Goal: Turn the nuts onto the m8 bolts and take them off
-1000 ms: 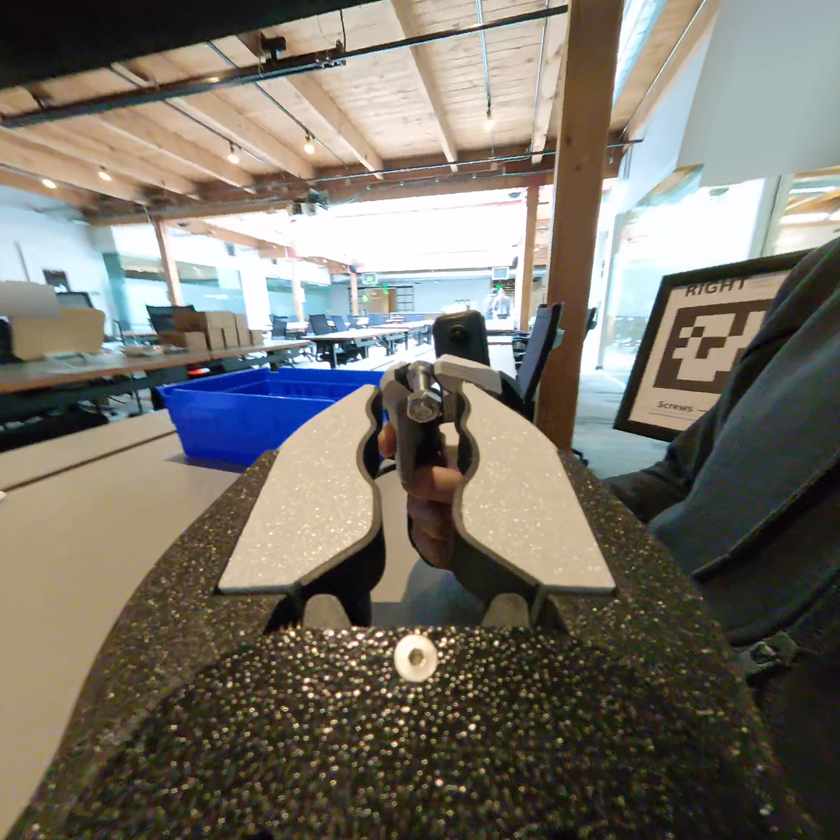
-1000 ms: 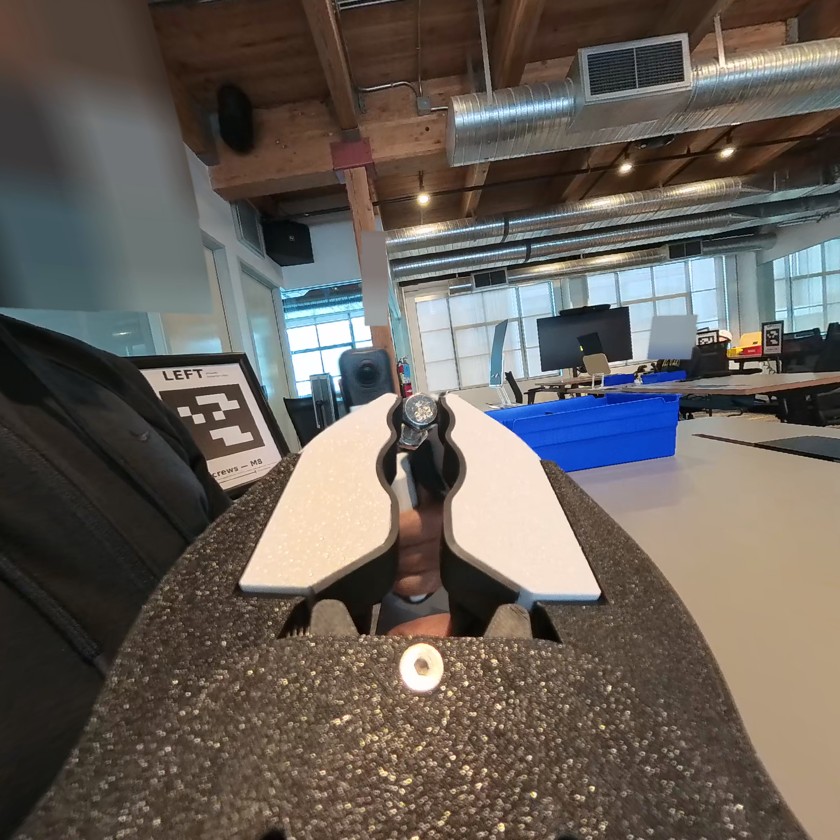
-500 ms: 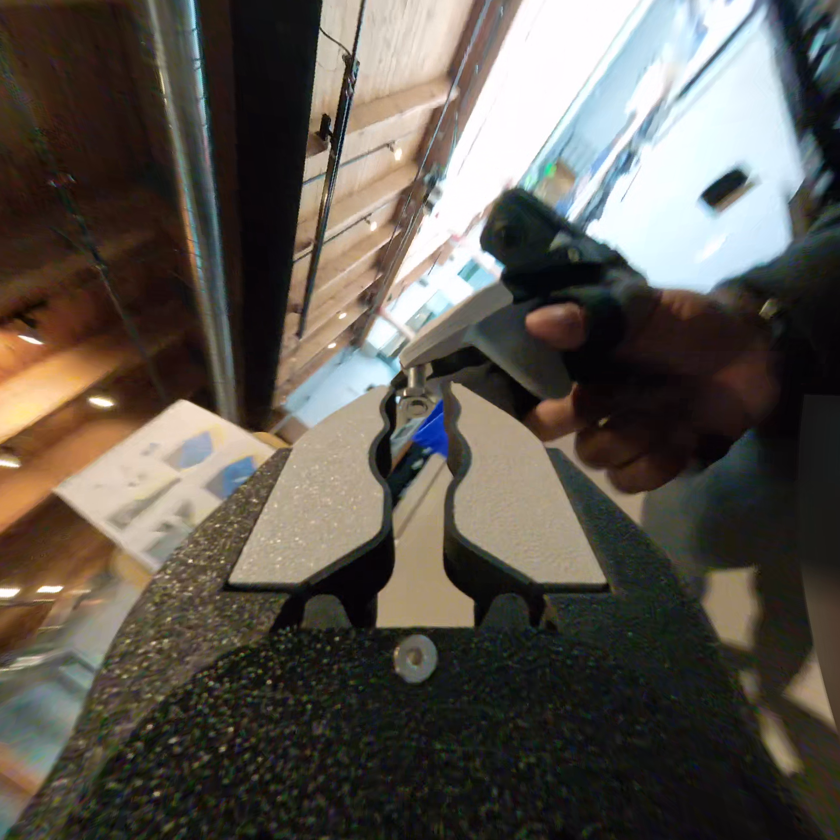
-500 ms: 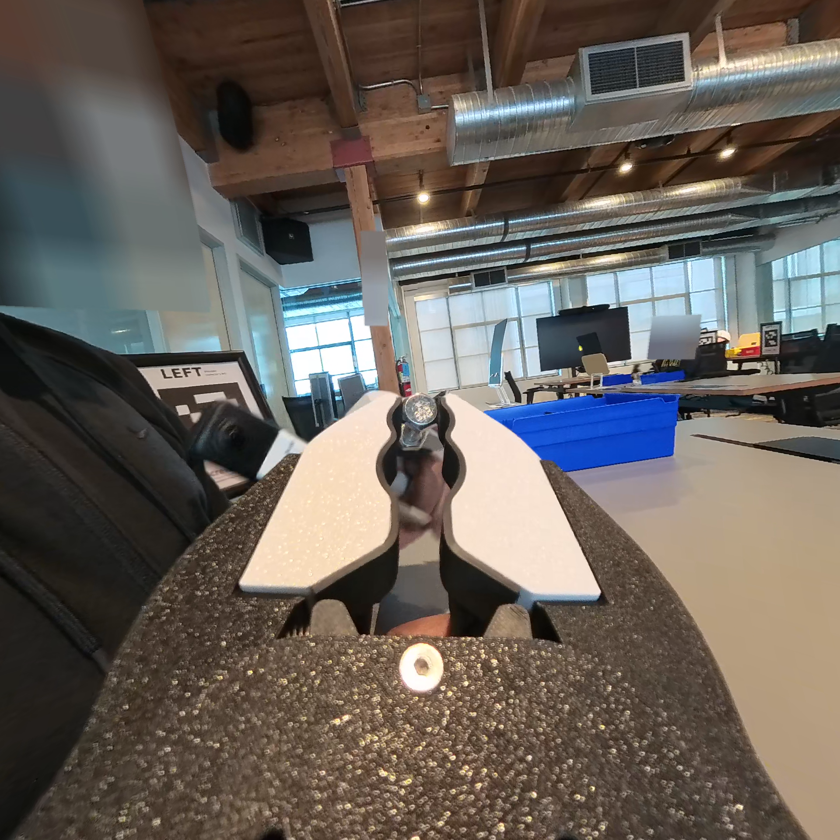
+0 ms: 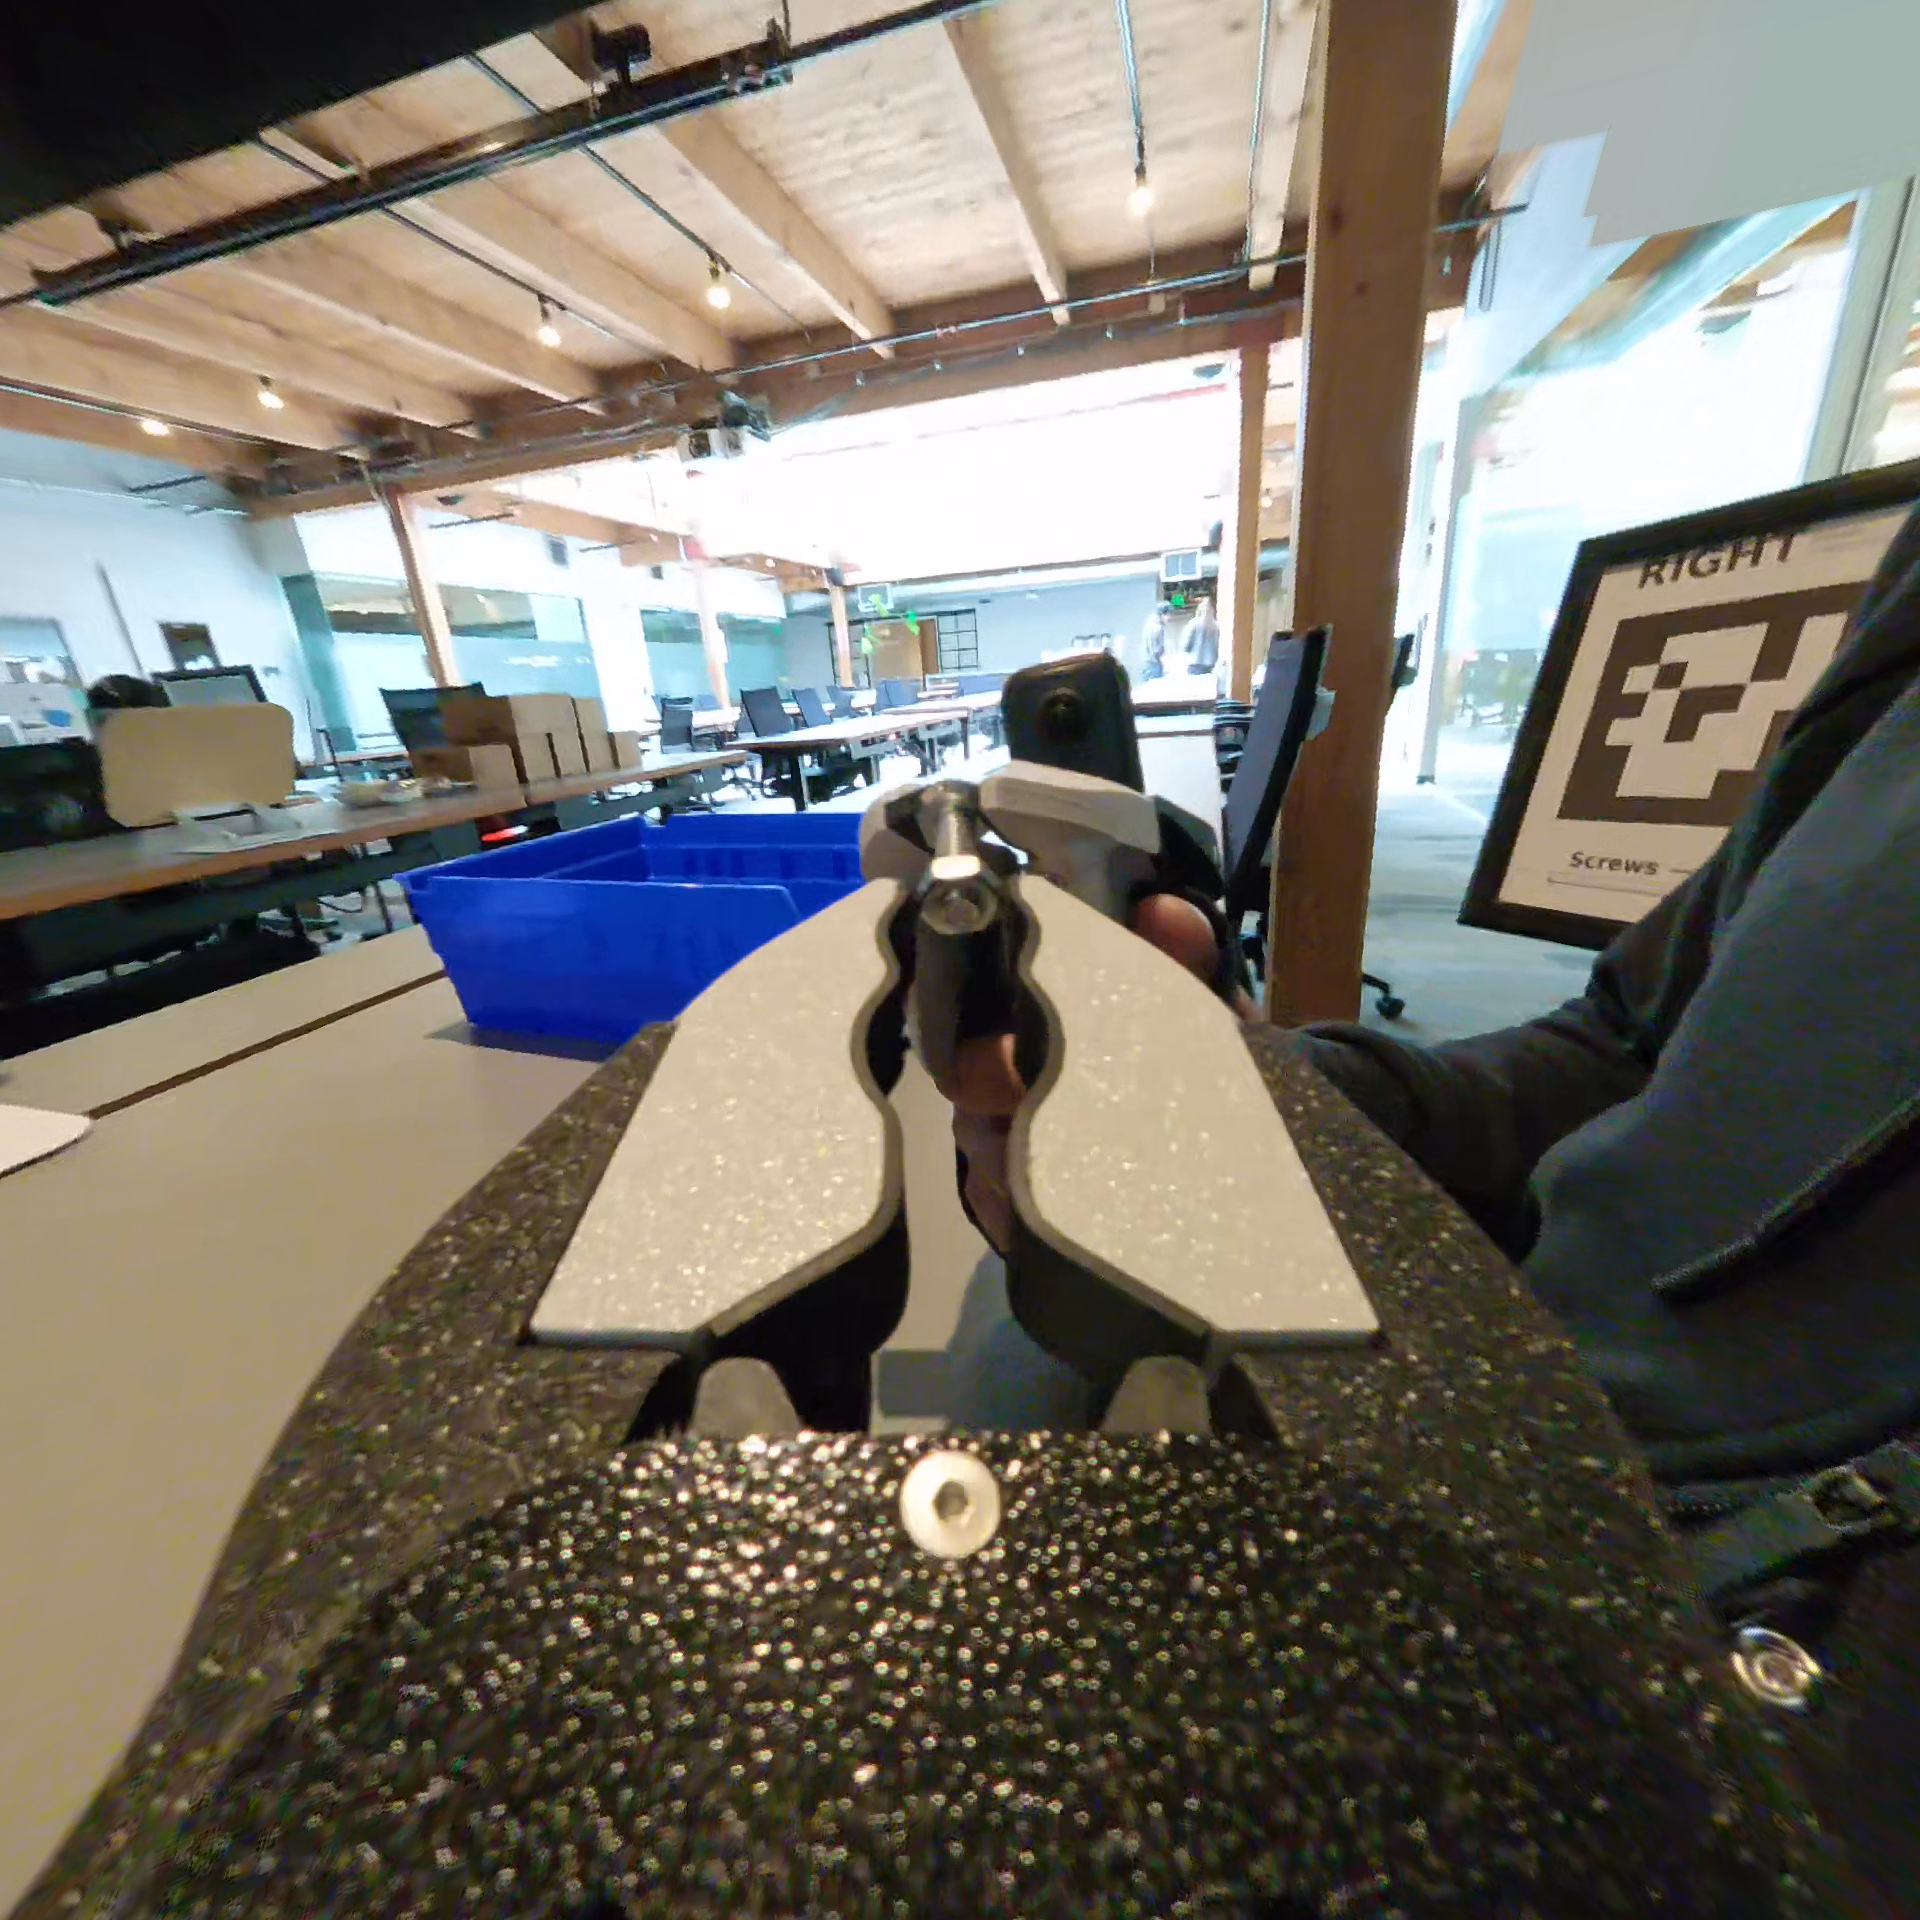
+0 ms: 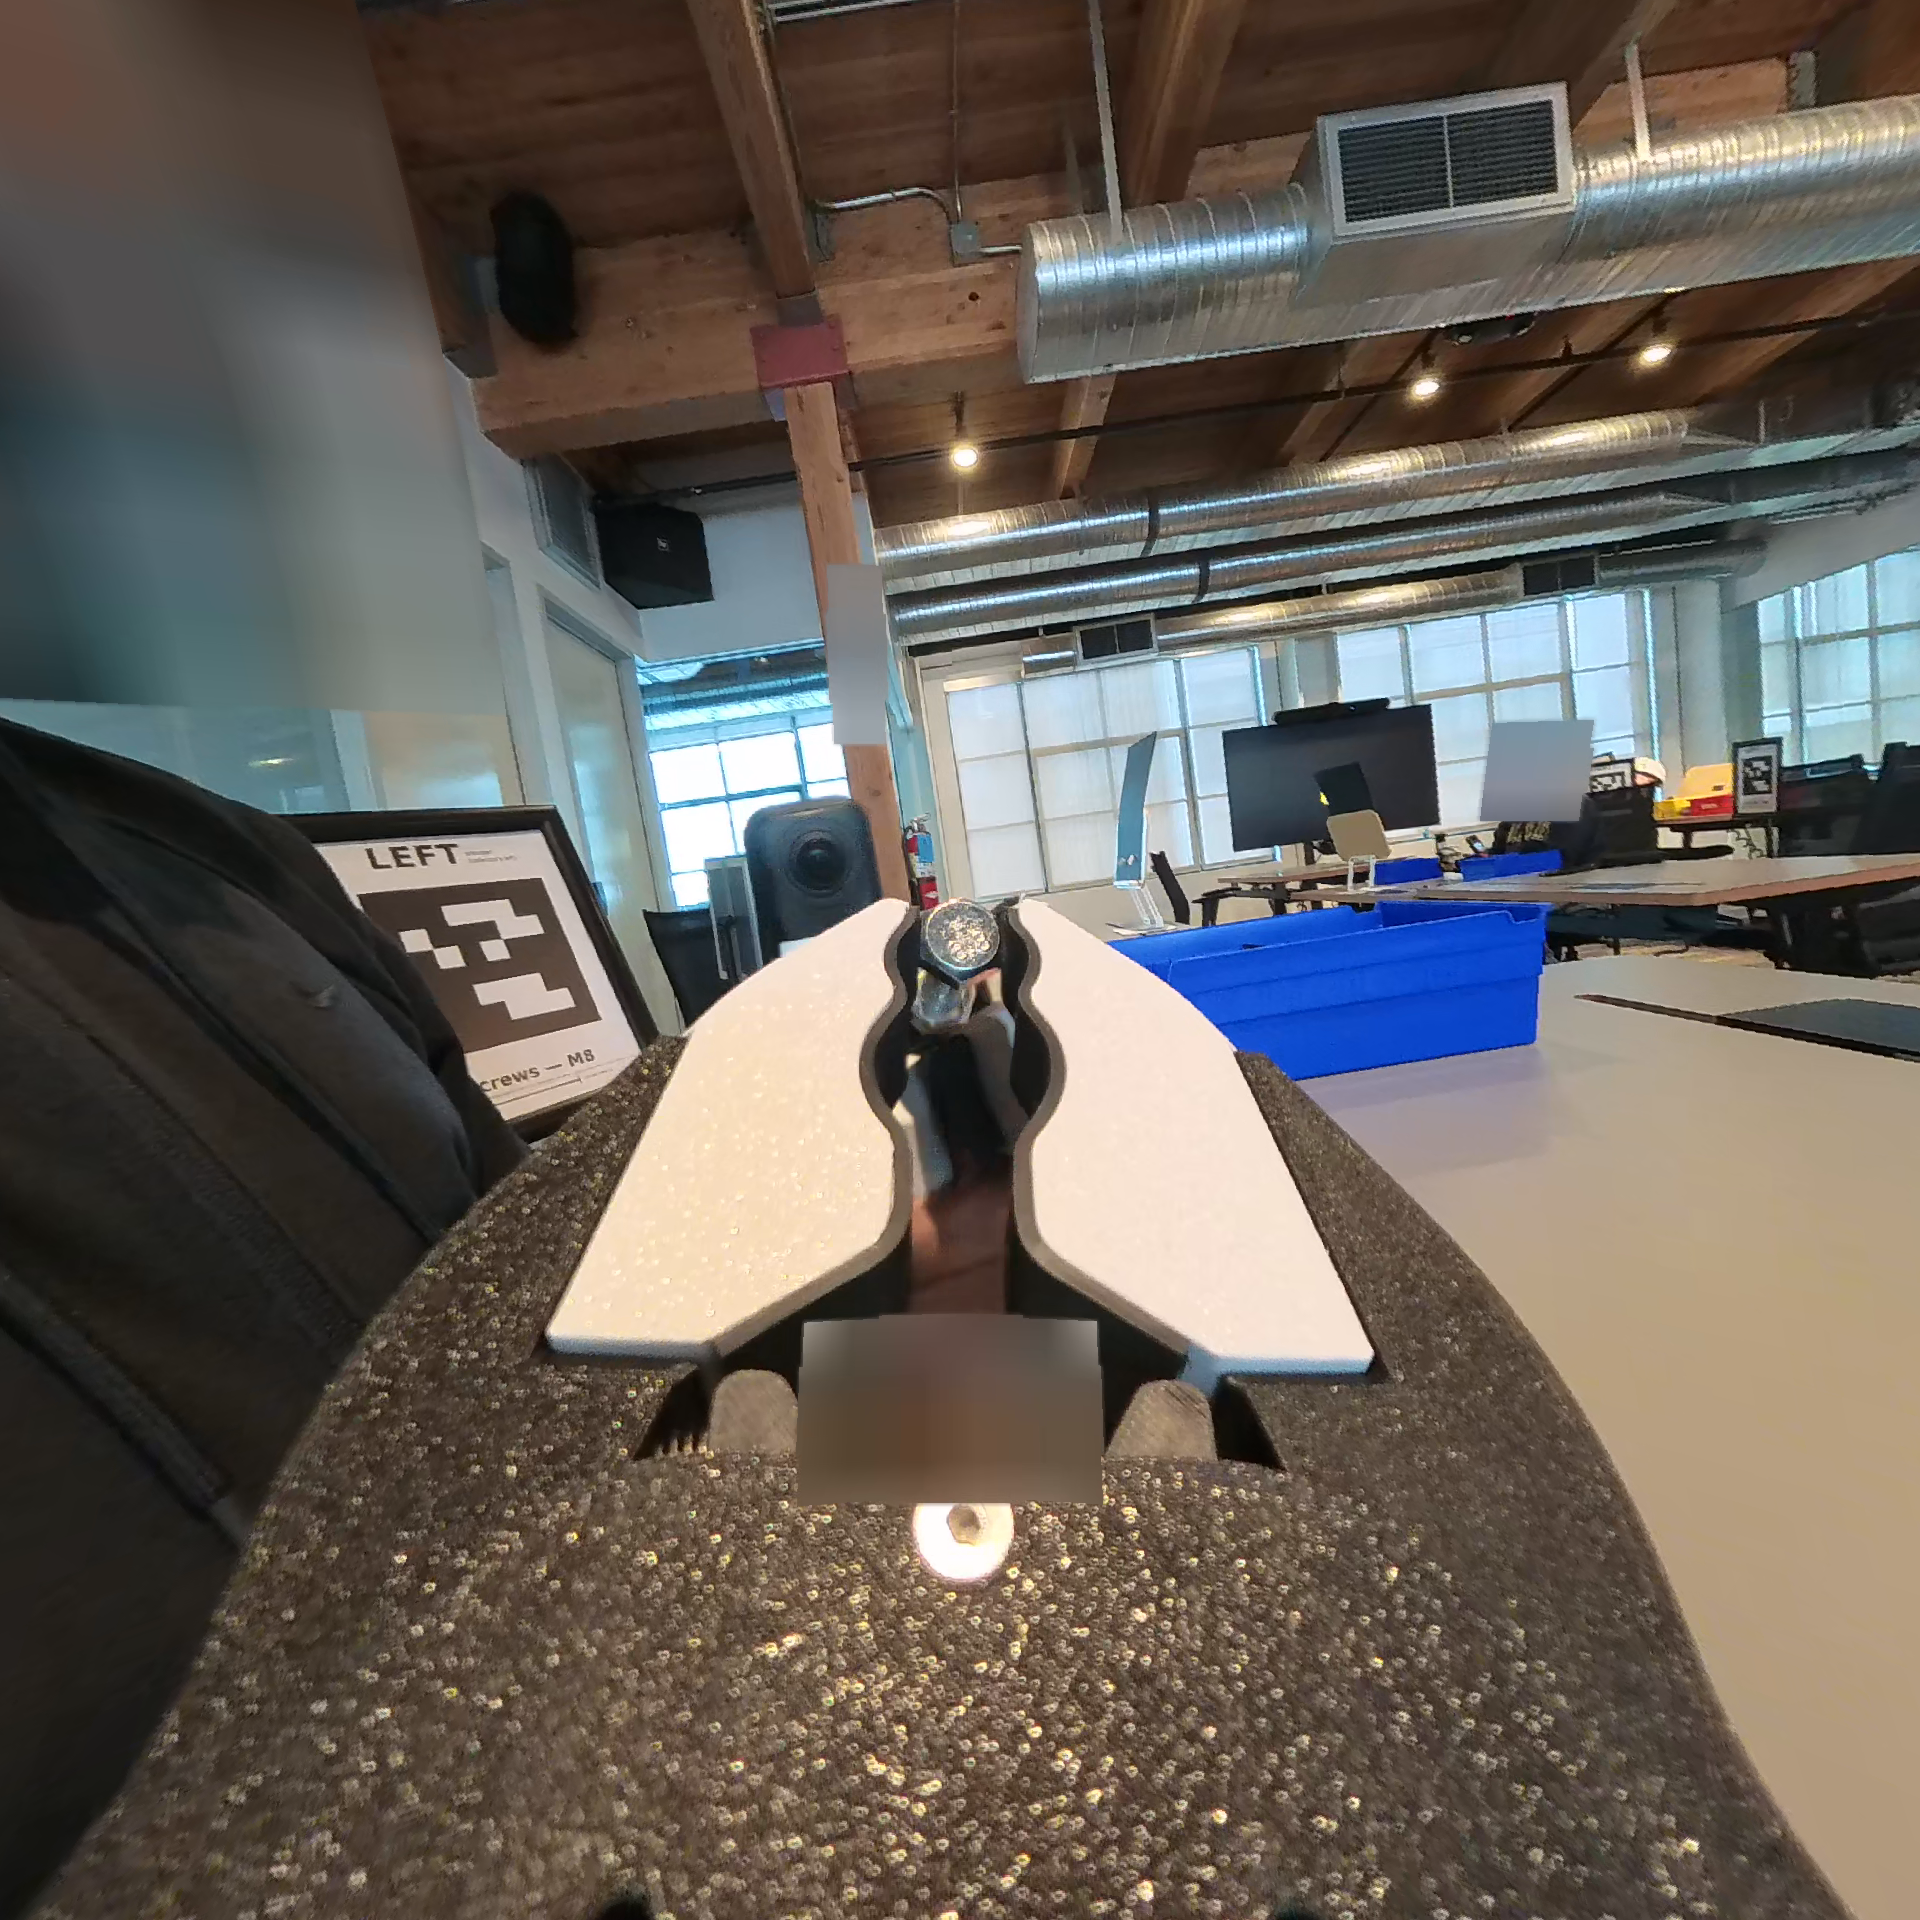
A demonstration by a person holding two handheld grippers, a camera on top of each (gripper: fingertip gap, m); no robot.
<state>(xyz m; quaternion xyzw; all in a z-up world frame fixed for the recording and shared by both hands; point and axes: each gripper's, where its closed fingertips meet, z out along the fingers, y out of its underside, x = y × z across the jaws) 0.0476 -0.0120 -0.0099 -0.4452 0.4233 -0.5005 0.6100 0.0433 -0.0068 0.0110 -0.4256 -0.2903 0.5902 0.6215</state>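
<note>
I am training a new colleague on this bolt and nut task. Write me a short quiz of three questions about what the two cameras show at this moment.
1. True or false: the left gripper is shut on the nut.
2. What does the right gripper clamp between its fingers? A) the bolt, by its head; B) a screwdriver; C) a cup.
3. Fill in: beyond both grippers, a blue ____ stands on the grey table.

Key: 1 true. 2 A. 3 bin: the blue bin stands on the table in both views.
</note>
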